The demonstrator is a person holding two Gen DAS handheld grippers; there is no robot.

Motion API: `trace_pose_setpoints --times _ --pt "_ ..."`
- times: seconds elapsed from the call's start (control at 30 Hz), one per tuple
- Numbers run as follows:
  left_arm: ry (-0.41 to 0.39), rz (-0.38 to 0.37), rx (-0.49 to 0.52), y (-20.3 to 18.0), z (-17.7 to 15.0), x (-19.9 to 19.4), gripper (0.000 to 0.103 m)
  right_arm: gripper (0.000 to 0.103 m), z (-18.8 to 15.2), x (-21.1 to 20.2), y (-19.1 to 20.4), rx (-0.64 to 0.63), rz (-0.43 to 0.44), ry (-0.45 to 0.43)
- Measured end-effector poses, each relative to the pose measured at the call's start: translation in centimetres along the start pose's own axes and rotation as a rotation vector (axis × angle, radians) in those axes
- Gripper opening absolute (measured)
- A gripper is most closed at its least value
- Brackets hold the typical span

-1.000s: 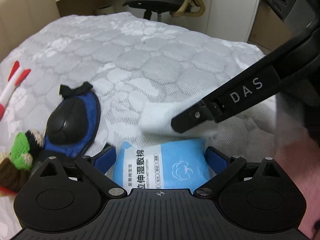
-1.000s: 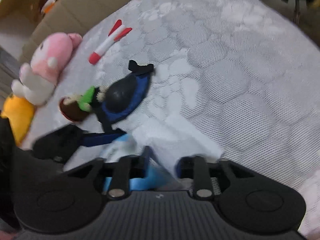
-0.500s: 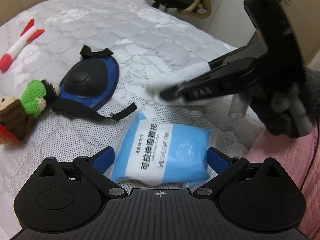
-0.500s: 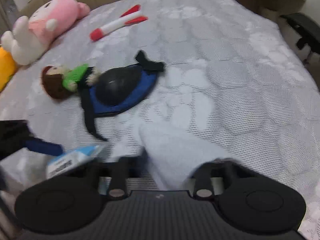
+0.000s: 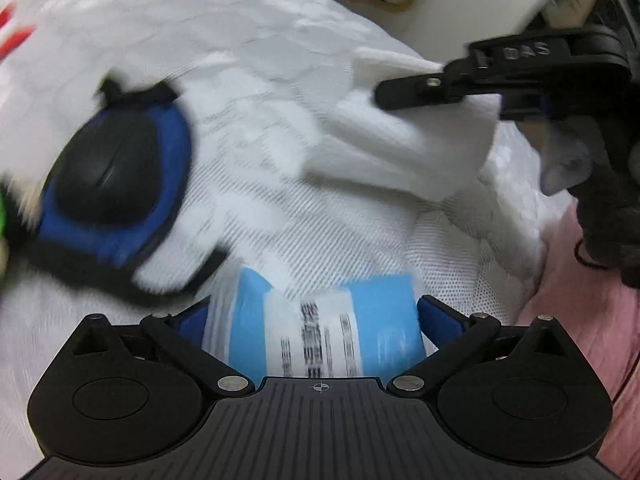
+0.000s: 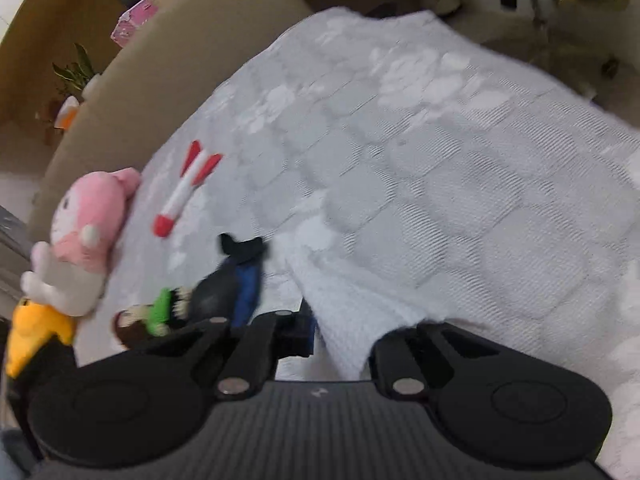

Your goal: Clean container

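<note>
A blue and white wipe packet (image 5: 320, 320) sits between the blue pads of my left gripper (image 5: 314, 316). Its jaws stand wide and are closing, and both pads touch the packet's sides. My right gripper (image 5: 380, 92) hangs above and to the right, shut on a white wipe (image 5: 400, 152) that droops from its fingers. In the right wrist view the same wipe (image 6: 352, 308) covers the fingertips of the right gripper (image 6: 324, 332). A black domed item with a blue rim and black straps (image 5: 108, 176) lies on the quilted bedcover (image 5: 260, 80), left of both grippers.
A pink plush (image 6: 88, 236), a yellow plush (image 6: 32, 332), a small doll in green (image 6: 160, 312) and a red and white rocket toy (image 6: 186, 192) lie along the beige headboard (image 6: 192, 32). Pink fabric (image 5: 580, 320) lies at the right. A dark-gloved hand (image 5: 612, 208) holds the right gripper.
The right gripper shut on the white wipe and lifted it up and to the right, away from the packet. The left gripper swung with the packet still between its pads.
</note>
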State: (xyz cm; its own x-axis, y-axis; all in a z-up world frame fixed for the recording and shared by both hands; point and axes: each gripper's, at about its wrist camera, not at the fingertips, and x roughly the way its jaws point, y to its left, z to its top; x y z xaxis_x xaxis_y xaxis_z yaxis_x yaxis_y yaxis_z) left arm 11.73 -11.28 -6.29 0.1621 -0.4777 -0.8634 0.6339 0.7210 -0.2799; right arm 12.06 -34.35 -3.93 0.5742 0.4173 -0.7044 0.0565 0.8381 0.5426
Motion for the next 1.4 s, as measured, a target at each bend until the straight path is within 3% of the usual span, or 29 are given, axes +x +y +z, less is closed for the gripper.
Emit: trace_pose_setpoints --times 0.07,0.1,0.2,0.3,0.37,0.5,0.6,0.63,0.73,0.87,0.93,1.0,1.2,1.33,1.4 --pt "-0.004 0.008 0.051 -1.0 1.5 0.1 0.082 0.01 0.1 0.2 -0.4 0.009 -0.018 -0.007" --pt "-0.006 0.011 0.076 -1.4 2.2 0.2 0.081 0.01 0.2 0.3 -0.6 0.015 -0.029 -0.011" --pt "-0.194 0.131 0.156 -2.6 3.9 -1.3 0.081 0.01 0.7 0.4 -0.7 0.015 -0.052 -0.045" --pt "-0.439 0.284 0.182 -3.3 3.0 -2.6 0.083 0.01 1.1 -0.4 0.1 -0.026 -0.074 -0.102" --pt "-0.496 0.352 0.188 -3.4 1.6 -2.2 0.083 0.01 1.4 -1.1 1.0 -0.048 -0.05 -0.126" --pt "-0.426 0.413 0.235 -3.6 -1.2 -0.2 0.084 0.012 1.9 -2.3 3.6 -0.033 0.145 -0.105" --pt "-0.376 0.417 0.228 -3.8 -3.0 0.6 0.09 0.013 1.5 -0.9 5.3 0.033 0.344 0.029" --pt "-0.365 0.41 0.204 -3.6 -3.3 0.3 0.09 0.013 1.0 0.0 5.7 0.035 0.358 0.076" --pt "-0.347 0.386 0.108 -3.0 -4.1 -0.9 0.093 0.014 -0.9 2.2 6.6 -0.011 0.292 0.177" --pt "-0.318 0.355 0.01 -2.5 -5.4 -1.8 0.094 0.014 -2.3 1.9 6.0 -0.089 0.141 0.167" --pt "-0.306 0.342 -0.032 -2.3 -5.8 -2.3 0.094 0.023 -2.0 1.4 5.8 -0.14 0.063 0.149" --pt "-0.289 0.32 -0.095 -1.9 -5.8 -2.7 0.095 0.054 -1.6 1.5 5.6 -0.187 -0.003 0.174" --pt "-0.268 0.305 -0.117 -1.9 -6.3 -3.6 0.097 0.053 -0.3 1.6 5.6 -0.339 -0.133 0.376" --pt "-0.282 0.282 -0.188 -1.0 -6.5 -3.9 0.099 0.056 0.5 -1.2 7.0 -0.514 -0.214 0.361" --pt "-0.276 0.271 -0.213 -0.5 -6.5 -4.0 0.1 0.062 -0.1 -2.1 8.7 -0.691 -0.257 0.327"
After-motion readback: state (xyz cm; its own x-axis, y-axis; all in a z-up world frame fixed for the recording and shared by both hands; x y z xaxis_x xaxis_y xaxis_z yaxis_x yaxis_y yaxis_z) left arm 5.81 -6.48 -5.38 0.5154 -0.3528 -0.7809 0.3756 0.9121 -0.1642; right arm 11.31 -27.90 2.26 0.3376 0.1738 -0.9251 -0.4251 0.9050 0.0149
